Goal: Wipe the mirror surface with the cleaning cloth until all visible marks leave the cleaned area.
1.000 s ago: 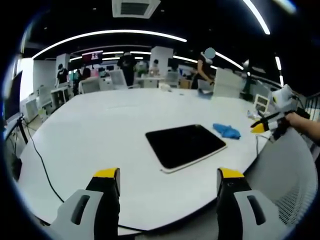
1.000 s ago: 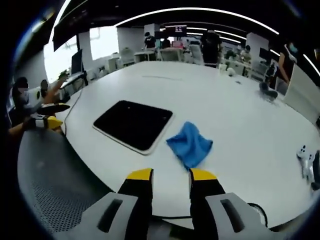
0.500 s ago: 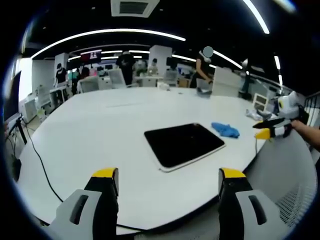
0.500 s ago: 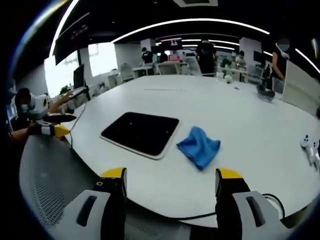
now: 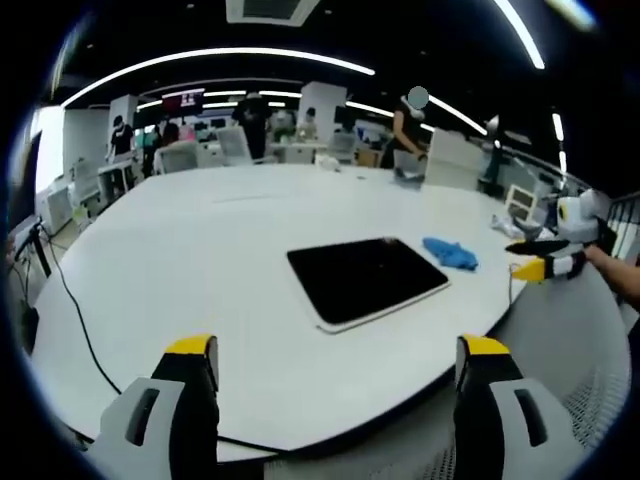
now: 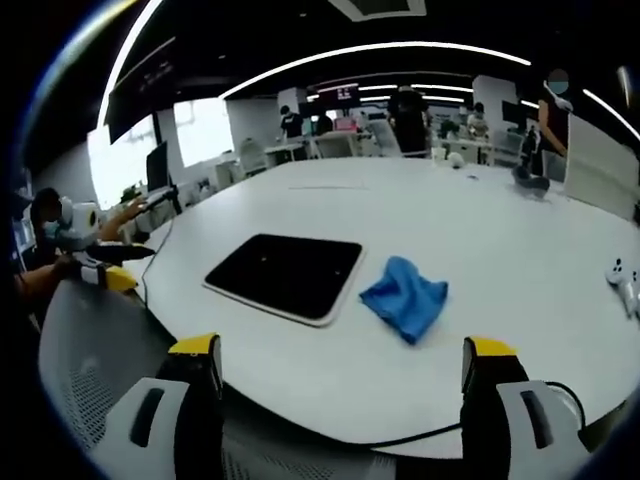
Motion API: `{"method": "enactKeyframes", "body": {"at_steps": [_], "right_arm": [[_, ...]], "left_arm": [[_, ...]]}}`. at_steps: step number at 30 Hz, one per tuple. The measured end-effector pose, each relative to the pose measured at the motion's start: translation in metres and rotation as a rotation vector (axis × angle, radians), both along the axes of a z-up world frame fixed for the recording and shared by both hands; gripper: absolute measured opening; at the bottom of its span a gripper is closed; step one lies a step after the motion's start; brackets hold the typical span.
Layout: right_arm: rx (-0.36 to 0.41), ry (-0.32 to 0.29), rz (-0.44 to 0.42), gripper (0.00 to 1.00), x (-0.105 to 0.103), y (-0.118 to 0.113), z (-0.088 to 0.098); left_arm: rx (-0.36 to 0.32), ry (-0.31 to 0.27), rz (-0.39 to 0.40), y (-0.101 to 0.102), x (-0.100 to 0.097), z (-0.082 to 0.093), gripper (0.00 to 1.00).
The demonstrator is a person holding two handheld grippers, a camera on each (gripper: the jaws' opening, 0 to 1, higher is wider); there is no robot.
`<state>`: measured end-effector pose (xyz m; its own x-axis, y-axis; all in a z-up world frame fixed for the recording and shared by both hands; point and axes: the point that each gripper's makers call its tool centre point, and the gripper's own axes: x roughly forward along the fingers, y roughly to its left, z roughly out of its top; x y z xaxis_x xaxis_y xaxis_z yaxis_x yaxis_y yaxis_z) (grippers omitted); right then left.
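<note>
A dark rectangular mirror (image 5: 365, 280) with a pale rim lies flat on the white table (image 5: 200, 260); in the right gripper view the mirror (image 6: 285, 276) sits left of centre. A crumpled blue cloth (image 6: 405, 297) rests on the table just right of it, and the same cloth (image 5: 449, 253) appears beyond the mirror's right corner in the left gripper view. My left gripper (image 5: 338, 368) is open, jaws wide apart, near the table's edge. My right gripper (image 6: 343, 368) is open too, holding nothing. The right gripper (image 5: 545, 258) shows at the far right of the left gripper view; the left gripper (image 6: 100, 265) shows at the left of the right gripper view.
A black cable (image 5: 75, 320) trails over the table's left side. A grey mesh chair back (image 6: 80, 350) stands below the table edge. Small white objects (image 6: 625, 280) lie at the far right. People and desks fill the office behind.
My right gripper's jaws have spread from nearly together to wide apart. Both cameras drifted slightly; mirror and cloth stay where they lay.
</note>
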<state>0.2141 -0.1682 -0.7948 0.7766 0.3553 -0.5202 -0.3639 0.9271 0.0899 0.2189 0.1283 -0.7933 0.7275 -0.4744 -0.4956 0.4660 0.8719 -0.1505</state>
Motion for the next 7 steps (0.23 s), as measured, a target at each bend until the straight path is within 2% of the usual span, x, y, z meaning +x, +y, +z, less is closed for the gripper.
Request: {"method": "enactKeyframes", "body": {"at_steps": [7], "right_arm": [[0.009, 0.003, -0.003, 1.0, 0.0006, -0.003, -0.0008]], "left_arm": [[-0.001, -0.015, 0.032, 0.0043, 0.0024, 0.0019, 0.99]]}}
